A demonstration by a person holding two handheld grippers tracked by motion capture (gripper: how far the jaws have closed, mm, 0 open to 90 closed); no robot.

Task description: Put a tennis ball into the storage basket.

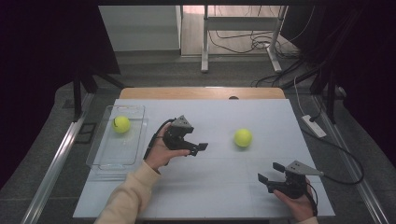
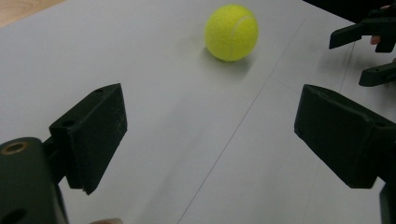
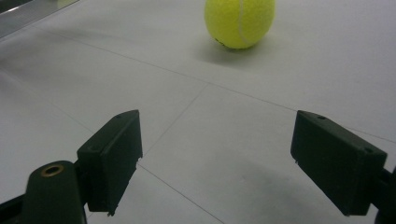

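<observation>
A yellow tennis ball (image 1: 243, 137) lies on the white table (image 1: 219, 186), right of centre. A second tennis ball (image 1: 121, 124) rests inside a clear plastic tray (image 1: 103, 161) at the left. My left gripper (image 1: 198, 148) hovers mid-table, open, pointing right toward the loose ball and well short of it. In the left gripper view the ball (image 2: 231, 31) sits ahead of the empty open gripper (image 2: 210, 116). My right gripper (image 1: 271, 171) stands open near the front right edge. Its own view shows the ball (image 3: 239, 21) beyond the empty gripper (image 3: 215, 140).
The right gripper (image 2: 369, 46) appears at the top right of the left gripper view. Beyond the table's wooden far edge (image 1: 201, 92) are a metal frame (image 1: 205, 42) and floor cables (image 1: 252, 44). A white power strip (image 1: 314, 126) lies off the table's right side.
</observation>
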